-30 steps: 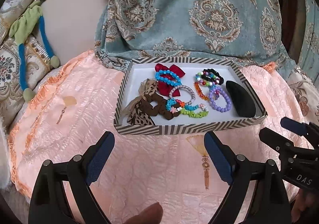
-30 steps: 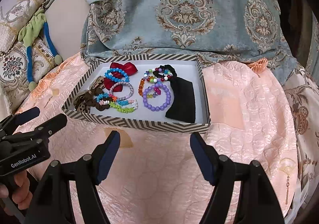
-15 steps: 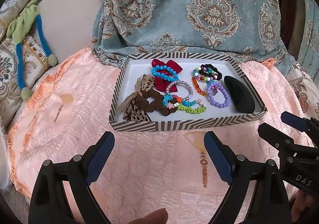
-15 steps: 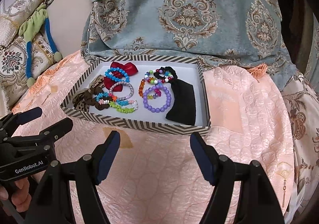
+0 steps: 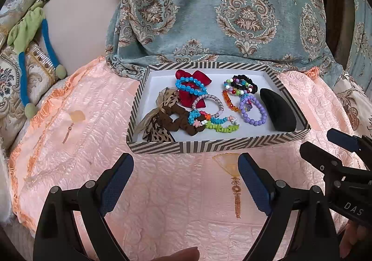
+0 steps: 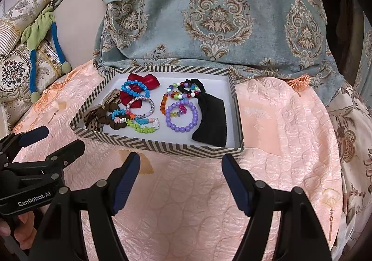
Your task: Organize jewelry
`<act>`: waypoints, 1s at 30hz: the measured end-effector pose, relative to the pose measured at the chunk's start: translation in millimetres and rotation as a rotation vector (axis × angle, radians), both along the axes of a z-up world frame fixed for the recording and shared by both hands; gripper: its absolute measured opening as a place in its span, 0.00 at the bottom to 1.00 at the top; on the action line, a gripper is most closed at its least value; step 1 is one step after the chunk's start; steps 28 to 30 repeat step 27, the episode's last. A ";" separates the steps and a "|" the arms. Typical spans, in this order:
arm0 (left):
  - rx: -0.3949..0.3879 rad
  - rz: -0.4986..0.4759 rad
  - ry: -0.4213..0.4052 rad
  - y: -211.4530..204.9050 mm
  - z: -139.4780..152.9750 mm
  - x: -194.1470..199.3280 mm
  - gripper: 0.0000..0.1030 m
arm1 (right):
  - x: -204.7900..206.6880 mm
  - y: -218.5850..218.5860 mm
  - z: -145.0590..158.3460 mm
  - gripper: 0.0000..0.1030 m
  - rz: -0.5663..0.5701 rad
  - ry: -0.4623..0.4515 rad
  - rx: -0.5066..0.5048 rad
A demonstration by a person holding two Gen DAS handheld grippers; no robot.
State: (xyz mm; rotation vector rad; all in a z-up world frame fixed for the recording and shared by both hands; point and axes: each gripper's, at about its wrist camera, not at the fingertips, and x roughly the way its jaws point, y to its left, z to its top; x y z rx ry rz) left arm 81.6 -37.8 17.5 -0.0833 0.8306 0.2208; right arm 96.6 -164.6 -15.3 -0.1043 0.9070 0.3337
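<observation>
The left hand-held gripper [image 5: 184, 182] is hovering over the peach quilted bedspread [image 5: 76, 156] with its blue-padded fingers spread wide and nothing between them, just short of the near wall of the striped tray [image 5: 216, 143]. The right hand-held gripper [image 6: 181, 179] is hanging beside it, likewise spread and empty, its fingertips close to the tray's front edge. Each is showing in the other's view as a black frame at the side. Inside the white-floored tray the jewelry is lying in a loose heap: a purple bead bracelet [image 6: 182, 117] is sitting near the middle, touching a black folded cloth piece [image 6: 212, 119] that is filling the right end. A blue bead bracelet [image 5: 190, 85] is resting on a red bow [image 5: 193, 84] toward the back, and a silver sparkly bangle [image 5: 208, 104] is lying just in front of them. A brown scrunchie [image 5: 179, 122] and a leopard-print bow [image 5: 155, 133] are crowding the left corner, with a green bead strand [image 5: 222, 127] beside them. A black scrunchie [image 5: 244, 83] is lying at the back. Behind the tray a teal patterned drape [image 5: 220, 12] is hanging down.
</observation>
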 end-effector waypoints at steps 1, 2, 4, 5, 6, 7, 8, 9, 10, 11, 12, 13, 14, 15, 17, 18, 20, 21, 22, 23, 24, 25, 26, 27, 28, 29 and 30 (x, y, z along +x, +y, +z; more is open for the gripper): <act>0.001 0.000 -0.001 0.0 0.0 0.1 0.76 | -0.2 0.1 0.3 0.74 0.000 -0.001 -0.001; 0.002 0.000 -0.001 -0.3 -0.1 0.0 0.76 | -0.3 0.1 0.3 0.74 0.000 -0.001 -0.001; 0.000 0.000 -0.001 -0.6 -0.5 -0.2 0.76 | -0.4 0.1 0.4 0.74 0.000 0.000 -0.001; 0.000 0.000 -0.001 -0.4 -0.3 -0.2 0.76 | -0.3 0.3 0.1 0.74 0.001 -0.001 -0.001; 0.001 0.000 -0.001 -0.7 -0.3 -0.3 0.76 | -0.1 0.2 -0.1 0.74 0.001 0.000 -0.001; 0.001 0.000 -0.002 -0.9 -0.2 -0.4 0.76 | -0.1 0.2 -0.2 0.74 0.001 0.001 -0.001; -0.001 0.000 -0.001 -0.7 -0.3 -0.3 0.76 | -0.2 0.3 -0.1 0.74 0.001 0.001 -0.001; -0.001 0.001 -0.002 -0.3 0.0 -0.4 0.76 | -0.4 0.2 -0.2 0.74 0.001 0.001 -0.002; 0.000 0.001 -0.002 -0.5 0.0 -0.4 0.76 | -0.4 0.2 -0.2 0.74 0.002 0.000 -0.001; 0.001 0.000 -0.001 -0.4 0.0 -0.3 0.76 | -0.4 0.2 -0.1 0.74 0.001 0.000 -0.002; 0.000 0.000 -0.001 -0.4 0.0 -0.3 0.76 | -0.3 0.2 -0.2 0.74 0.001 0.001 -0.002; 0.000 0.000 -0.001 -0.3 0.0 -0.4 0.76 | -0.3 0.2 -0.1 0.74 0.001 0.001 -0.002; -0.001 0.001 0.000 -0.3 0.0 -0.5 0.76 | -0.3 0.3 0.0 0.74 0.001 0.001 -0.001; -0.001 0.001 -0.001 -0.5 0.0 -0.6 0.76 | -0.3 0.3 0.1 0.74 0.002 0.001 -0.001; -0.001 0.000 0.000 -0.4 -0.1 -0.7 0.76 | -0.6 0.2 0.6 0.74 0.001 -0.001 -0.003; -0.001 0.000 -0.001 -0.4 -0.2 -0.7 0.76 | -0.2 0.3 0.2 0.74 0.002 0.001 -0.001; -0.002 -0.001 -0.002 -0.7 -0.1 -0.9 0.76 | -0.3 0.5 0.3 0.74 0.001 0.001 -0.002; -0.002 -0.002 -0.002 -1.1 -0.2 -1.1 0.76 | -0.2 0.5 0.3 0.74 0.001 0.002 -0.002; -0.002 -0.004 -0.004 -1.7 0.0 -1.5 0.76 | -0.3 0.5 0.3 0.74 0.001 0.002 -0.002; -0.003 -0.006 -0.007 -2.2 0.2 -2.1 0.76 | -0.5 0.5 0.5 0.74 0.002 0.002 -0.002; -0.004 -0.009 -0.016 -3.2 0.9 -3.3 0.76 | -0.4 0.7 0.3 0.74 0.002 0.002 -0.004; 0.003 -0.011 -0.024 -4.8 2.1 -4.1 0.76 | -0.5 0.7 -0.3 0.74 0.003 0.002 -0.005; 0.012 -0.014 -0.028 -6.1 2.6 -4.3 0.76 | -0.8 0.6 -0.1 0.74 0.004 0.001 -0.005; 0.016 -0.016 -0.030 -7.0 3.0 -4.4 0.76 | -0.8 0.9 -0.8 0.74 0.005 0.001 -0.007; 0.016 -0.016 -0.030 -7.0 3.0 -4.4 0.76 | -0.8 0.9 -0.8 0.74 0.005 0.001 -0.007; 0.016 -0.016 -0.030 -7.0 3.0 -4.4 0.76 | -0.8 0.9 -0.8 0.74 0.005 0.001 -0.007; 0.016 -0.016 -0.030 -7.0 3.0 -4.4 0.76 | -0.8 0.9 -0.8 0.74 0.005 0.001 -0.007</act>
